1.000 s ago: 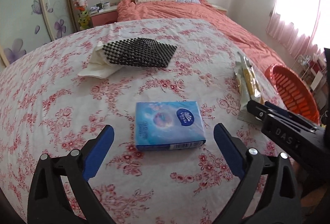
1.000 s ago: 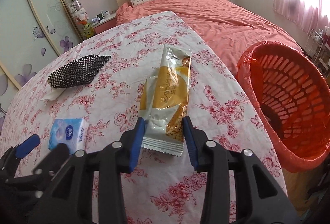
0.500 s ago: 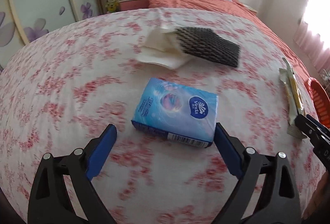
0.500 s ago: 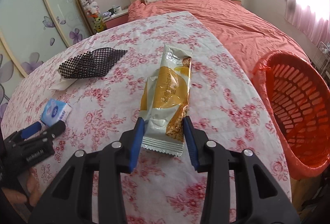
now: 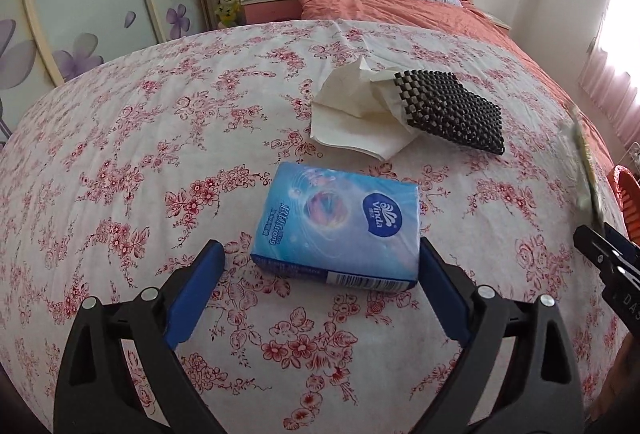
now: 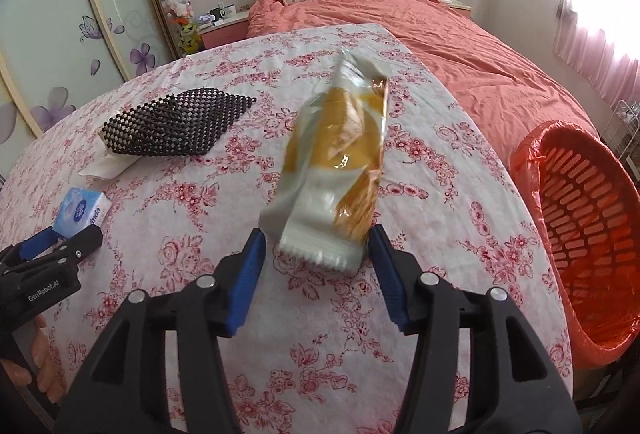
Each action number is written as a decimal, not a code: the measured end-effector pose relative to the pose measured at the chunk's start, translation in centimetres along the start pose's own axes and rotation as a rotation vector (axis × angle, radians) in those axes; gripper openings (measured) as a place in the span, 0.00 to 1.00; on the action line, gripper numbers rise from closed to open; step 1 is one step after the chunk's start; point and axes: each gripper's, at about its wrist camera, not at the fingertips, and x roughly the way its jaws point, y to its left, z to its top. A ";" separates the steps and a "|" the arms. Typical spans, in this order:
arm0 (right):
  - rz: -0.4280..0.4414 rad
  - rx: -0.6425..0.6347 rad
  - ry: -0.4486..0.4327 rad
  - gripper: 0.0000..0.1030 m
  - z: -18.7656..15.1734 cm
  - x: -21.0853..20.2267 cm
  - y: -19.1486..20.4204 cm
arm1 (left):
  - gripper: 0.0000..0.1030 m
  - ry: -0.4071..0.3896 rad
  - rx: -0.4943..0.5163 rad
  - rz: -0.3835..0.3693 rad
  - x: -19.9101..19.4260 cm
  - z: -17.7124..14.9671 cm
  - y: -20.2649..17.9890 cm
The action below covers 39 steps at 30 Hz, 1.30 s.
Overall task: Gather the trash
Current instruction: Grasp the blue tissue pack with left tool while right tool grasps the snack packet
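A blue tissue pack (image 5: pixel 340 226) lies on the flowered tablecloth (image 5: pixel 160 154). My left gripper (image 5: pixel 318 246) is open around its near end; the right pad is at the pack's edge and the left pad stands clear. In the right wrist view a yellow and white snack wrapper (image 6: pixel 336 170) is blurred between the opening jaws of my right gripper (image 6: pixel 317 234), and the pads no longer press on it. A crumpled white tissue (image 5: pixel 352 114) lies partly under a black mesh mat (image 5: pixel 452 110) farther back.
An orange basket (image 6: pixel 580 218) lined with an orange bag stands off the table's right edge. Beyond the table is a bed with a salmon cover (image 6: pixel 460 46). A wardrobe with flower decals (image 6: pixel 60 34) is on the left. A person's hand (image 6: pixel 40 362) holds the left gripper.
My left gripper moved in on the tissue pack, which now sits between its jaws. My right gripper's jaws have spread and the wrapper has come loose and tilted.
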 end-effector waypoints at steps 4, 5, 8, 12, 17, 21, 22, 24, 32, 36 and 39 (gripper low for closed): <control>-0.014 -0.008 0.004 0.52 0.0 0.1 0.2 | 0.91 0.001 -0.007 0.002 0.3 0.2 0.3; -0.009 -0.005 0.003 0.53 0.0 0.1 0.1 | 0.91 0.001 -0.009 0.003 0.3 0.3 0.4; 0.005 0.011 0.000 0.53 -0.1 -0.1 -0.2 | 0.91 0.002 -0.012 0.007 0.2 0.2 0.4; 0.059 0.062 -0.016 0.54 0.1 -0.3 -1.2 | 0.92 0.002 -0.011 0.010 0.2 0.2 0.4; 0.141 0.198 -0.007 0.68 1.7 -0.1 -2.9 | 0.92 0.002 -0.012 0.010 0.2 0.2 0.4; 0.084 0.203 -0.001 0.69 2.8 0.7 -2.3 | 0.92 0.003 -0.011 0.009 0.2 0.2 0.4; 0.065 0.203 0.005 0.69 3.0 1.0 -2.1 | 0.92 0.003 -0.011 0.010 0.2 0.2 0.4; 0.032 0.189 0.022 0.67 3.4 1.9 -1.6 | 0.92 0.003 -0.012 0.009 0.2 0.2 0.4; -0.037 0.054 -0.014 0.51 1.7 0.9 -0.6 | 0.92 0.003 -0.012 0.005 0.3 0.1 0.4; -0.038 -0.026 -0.006 0.52 0.3 0.0 -0.1 | 0.91 -0.002 -0.013 -0.008 0.2 0.1 0.5; -0.030 -0.028 0.008 0.55 -0.1 -0.1 -0.3 | 0.89 -0.012 -0.017 -0.030 0.0 0.0 0.8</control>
